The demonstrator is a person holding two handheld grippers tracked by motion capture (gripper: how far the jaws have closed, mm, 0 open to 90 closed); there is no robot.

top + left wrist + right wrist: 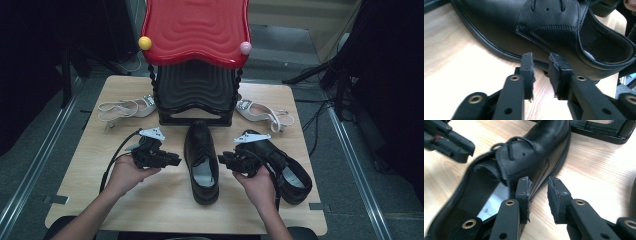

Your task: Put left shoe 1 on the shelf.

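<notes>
Forearms entered at 6 o'clock | left gripper [176,161] and right gripper [222,160] flanked centre black shoe [201,159], jaws slightly apart, empty | shoe lay on table [90,155], ungripped; rack [196,95] at 12 o'clock | grasp and any placing remained.

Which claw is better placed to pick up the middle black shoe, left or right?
Probably the right claw: it sits open beside the black lace-up shoe by its opening, near the collar edge. The left claw faces the smooth side.

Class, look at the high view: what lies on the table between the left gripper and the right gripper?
In the high view, one black lace-up shoe lies between the left gripper and the right gripper, toe toward the red-topped stand.
</notes>
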